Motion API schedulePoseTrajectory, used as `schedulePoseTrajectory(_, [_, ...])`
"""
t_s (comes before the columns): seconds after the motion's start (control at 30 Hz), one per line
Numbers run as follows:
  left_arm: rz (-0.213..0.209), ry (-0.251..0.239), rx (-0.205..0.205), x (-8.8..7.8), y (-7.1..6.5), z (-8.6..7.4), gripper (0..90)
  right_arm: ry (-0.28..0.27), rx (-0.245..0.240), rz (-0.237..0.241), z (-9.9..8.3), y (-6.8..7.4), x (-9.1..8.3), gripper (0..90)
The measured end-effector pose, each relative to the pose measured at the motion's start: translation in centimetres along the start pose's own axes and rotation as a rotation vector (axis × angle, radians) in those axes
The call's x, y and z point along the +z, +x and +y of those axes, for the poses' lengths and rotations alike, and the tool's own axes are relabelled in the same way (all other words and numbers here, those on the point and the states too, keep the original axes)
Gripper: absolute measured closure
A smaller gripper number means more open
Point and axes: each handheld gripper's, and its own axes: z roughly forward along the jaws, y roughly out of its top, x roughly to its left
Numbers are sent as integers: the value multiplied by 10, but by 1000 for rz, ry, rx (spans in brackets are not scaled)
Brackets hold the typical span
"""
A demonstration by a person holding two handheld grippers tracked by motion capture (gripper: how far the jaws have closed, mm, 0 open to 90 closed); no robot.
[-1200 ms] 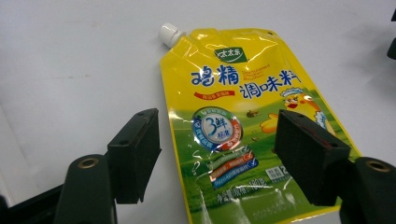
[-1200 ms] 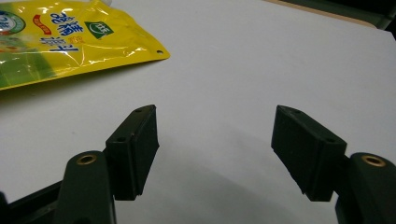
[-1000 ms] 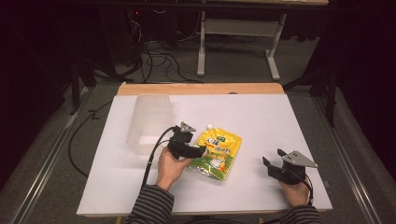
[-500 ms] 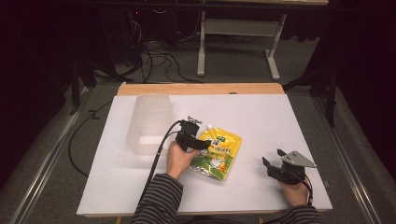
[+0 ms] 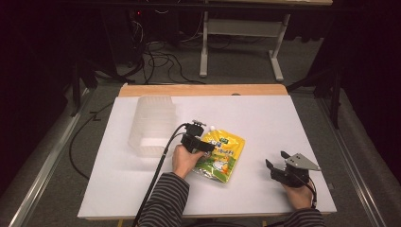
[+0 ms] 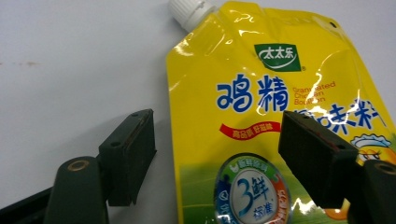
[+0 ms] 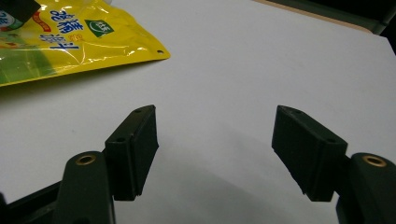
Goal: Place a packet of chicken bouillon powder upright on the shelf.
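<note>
Pouch lies flat under the left claw.

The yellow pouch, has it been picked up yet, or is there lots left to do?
Not yet. The pouch lies flat on the table. The left tongs are open around its left edge, one jaw beside it and one over it, ready to pinch. The right tongs wait open, apart. Grabbing, lifting and perhaps moving it to the clear tub remain.

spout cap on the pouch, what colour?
White. The cap tops the yellow pouch; clearest in the left gripper view.
</note>
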Motion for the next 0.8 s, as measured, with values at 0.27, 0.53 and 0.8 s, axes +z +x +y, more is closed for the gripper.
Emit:
schedulePoseTrajectory(0.27, [49,60,21,7,-24,3,299,-4,-4,-10,0,1,-1,314])
schedulePoseTrajectory(0.53, [102,102,109,0,-16,5,570,-5,-5,-10,-1,1,-1,314])
schedulePoseTrajectory(0.8, [95,88,202,-1,-24,1,898,3,-11,-17,0,2,0,314])
